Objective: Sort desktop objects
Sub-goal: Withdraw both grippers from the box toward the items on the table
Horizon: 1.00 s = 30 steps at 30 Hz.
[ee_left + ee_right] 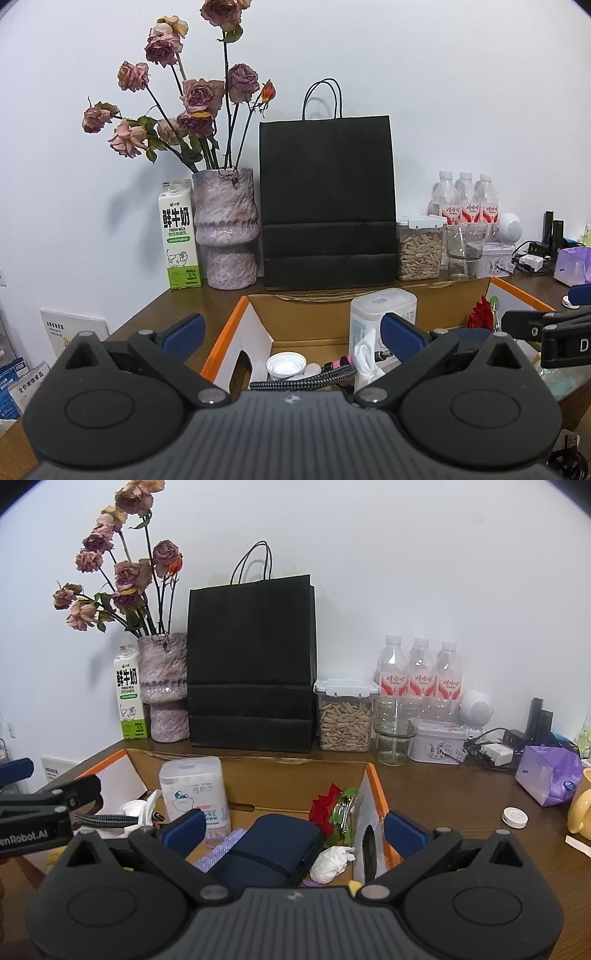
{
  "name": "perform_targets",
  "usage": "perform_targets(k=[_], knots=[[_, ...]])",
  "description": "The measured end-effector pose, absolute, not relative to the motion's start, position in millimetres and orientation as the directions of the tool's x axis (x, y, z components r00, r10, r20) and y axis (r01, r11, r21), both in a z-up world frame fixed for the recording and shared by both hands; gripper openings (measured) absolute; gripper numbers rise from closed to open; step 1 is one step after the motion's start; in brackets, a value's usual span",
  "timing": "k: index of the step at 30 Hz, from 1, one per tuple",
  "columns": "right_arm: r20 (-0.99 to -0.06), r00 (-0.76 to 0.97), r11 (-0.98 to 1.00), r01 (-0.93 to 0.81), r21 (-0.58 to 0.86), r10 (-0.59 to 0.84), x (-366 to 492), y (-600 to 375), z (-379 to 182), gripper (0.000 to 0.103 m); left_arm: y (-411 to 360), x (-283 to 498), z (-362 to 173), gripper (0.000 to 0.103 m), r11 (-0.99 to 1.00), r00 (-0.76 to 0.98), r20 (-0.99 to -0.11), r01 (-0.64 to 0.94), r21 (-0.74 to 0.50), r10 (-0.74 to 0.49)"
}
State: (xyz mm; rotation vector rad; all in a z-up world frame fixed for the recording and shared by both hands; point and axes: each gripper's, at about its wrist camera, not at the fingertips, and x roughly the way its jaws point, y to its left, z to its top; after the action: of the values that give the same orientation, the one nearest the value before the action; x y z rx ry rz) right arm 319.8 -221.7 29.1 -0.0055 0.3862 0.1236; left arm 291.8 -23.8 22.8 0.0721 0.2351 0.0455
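Observation:
An open cardboard box (pixel 306 314) (pixel 280 779) with orange-edged flaps sits on the brown desk. Inside it are a white plastic container (pixel 380 310) (pixel 194 790), a white cap (pixel 286 364), a braided cable (pixel 303 380) (pixel 103 819), crumpled tissue (pixel 365 358) (pixel 330 862), a navy pouch (pixel 269 849) and a red flower (pixel 327 808) (pixel 480 314). My left gripper (pixel 291 332) is open and empty above the box's left side. My right gripper (pixel 293 827) is open and empty above the pouch.
Along the wall stand a milk carton (pixel 179 236), a vase of dried roses (pixel 227 229), a black paper bag (pixel 327 203), a jar of seeds (pixel 345 716), a glass (pixel 395 731), water bottles (pixel 421 672) and a tin (pixel 437 740). A white round cap (pixel 514 817), purple tissue pack (pixel 550 779) and yellow mug (pixel 580 805) lie right.

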Motion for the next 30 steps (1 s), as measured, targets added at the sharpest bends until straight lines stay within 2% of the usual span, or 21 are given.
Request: perform_targets(k=[18, 30], knots=[[-0.331, 0.931, 0.986, -0.167, -0.016, 0.152, 296, -215, 33, 0.103, -25, 267, 14, 0.103, 0.996, 0.977, -0.208, -0.032, 0.084, 0.049], [-0.317, 0.936, 0.987, -0.161, 0.009, 0.155, 246, -230, 33, 0.103, -15, 230, 15, 0.103, 0.999, 0.961, -0.274, -0.006, 0.053, 0.021]])
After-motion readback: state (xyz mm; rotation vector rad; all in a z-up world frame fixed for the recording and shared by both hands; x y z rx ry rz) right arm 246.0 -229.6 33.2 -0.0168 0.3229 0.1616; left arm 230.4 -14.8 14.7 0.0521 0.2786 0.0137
